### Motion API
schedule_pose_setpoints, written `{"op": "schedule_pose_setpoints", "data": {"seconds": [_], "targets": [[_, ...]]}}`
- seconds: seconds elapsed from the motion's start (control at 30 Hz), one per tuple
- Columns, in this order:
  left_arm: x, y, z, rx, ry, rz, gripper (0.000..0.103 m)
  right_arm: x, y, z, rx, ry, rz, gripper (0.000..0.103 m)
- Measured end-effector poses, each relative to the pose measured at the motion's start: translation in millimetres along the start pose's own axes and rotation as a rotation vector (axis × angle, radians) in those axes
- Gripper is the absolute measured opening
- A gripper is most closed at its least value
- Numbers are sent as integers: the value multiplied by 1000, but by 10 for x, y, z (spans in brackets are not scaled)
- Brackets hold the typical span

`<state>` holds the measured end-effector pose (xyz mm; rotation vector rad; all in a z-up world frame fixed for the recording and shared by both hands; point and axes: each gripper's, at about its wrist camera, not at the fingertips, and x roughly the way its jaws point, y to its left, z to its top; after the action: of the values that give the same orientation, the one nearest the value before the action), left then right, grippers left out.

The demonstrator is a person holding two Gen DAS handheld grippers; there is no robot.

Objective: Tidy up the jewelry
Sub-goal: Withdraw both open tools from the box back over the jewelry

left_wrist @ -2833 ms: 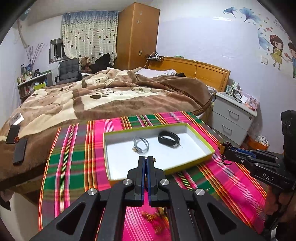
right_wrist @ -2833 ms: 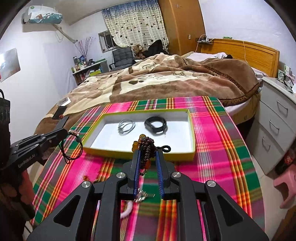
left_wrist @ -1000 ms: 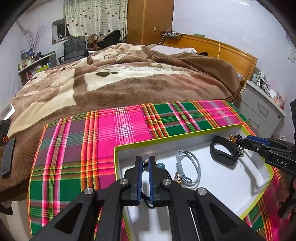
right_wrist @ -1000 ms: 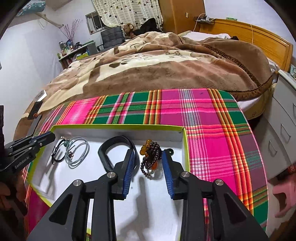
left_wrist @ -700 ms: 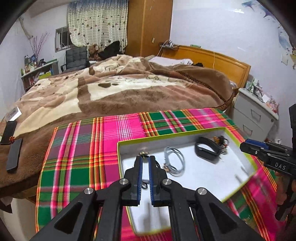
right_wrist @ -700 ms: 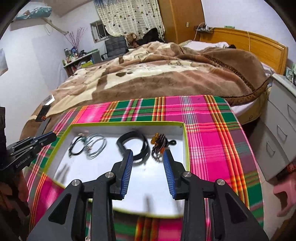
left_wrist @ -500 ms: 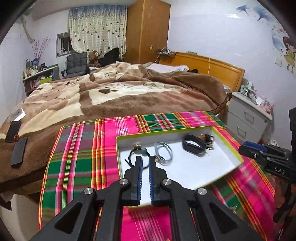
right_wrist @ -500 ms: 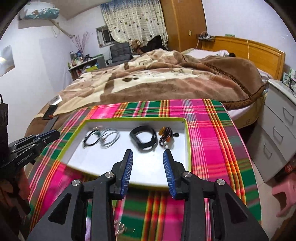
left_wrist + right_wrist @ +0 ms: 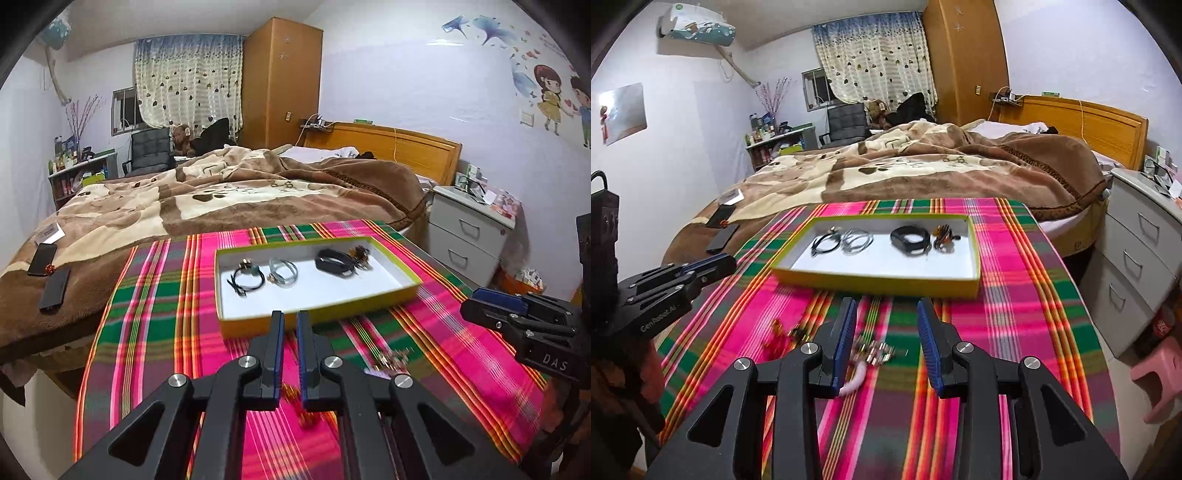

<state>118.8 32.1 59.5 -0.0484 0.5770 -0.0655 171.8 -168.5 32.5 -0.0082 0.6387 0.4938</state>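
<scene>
Our left gripper (image 9: 290, 317) hangs nearly closed and empty; our right gripper (image 9: 886, 306) gapes empty. Four pieces lie in the tray (image 9: 879, 282), while small gold pieces (image 9: 873, 349) wait loose on the cloth (image 9: 1008, 295), liable to scatter or slip.

brown blanket (image 9: 229, 199); wooden wardrobe (image 9: 282, 85); grey nightstand (image 9: 469, 229)

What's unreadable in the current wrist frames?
- Loose gold pieces on the plaid cloth: left wrist view, motion-blurred, type unclear.
- Red-gold piece: left wrist view, partly behind left gripper.
- White item: right wrist view, partly behind a finger of the right gripper.
- Beaded cluster in tray: too small.
</scene>
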Motion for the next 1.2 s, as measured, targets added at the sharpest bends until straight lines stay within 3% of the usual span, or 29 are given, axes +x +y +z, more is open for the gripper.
{"op": "schedule_pose_setpoints", "data": {"seconds": [0.5,1.2], "targets": [[-412,-216,-535,-8,23,-54,5,-335,176,-542,30,32,19,35],[-150,-293,-653,-6,99,-90,5,-225,126,-614,44,71,22,35]]}}
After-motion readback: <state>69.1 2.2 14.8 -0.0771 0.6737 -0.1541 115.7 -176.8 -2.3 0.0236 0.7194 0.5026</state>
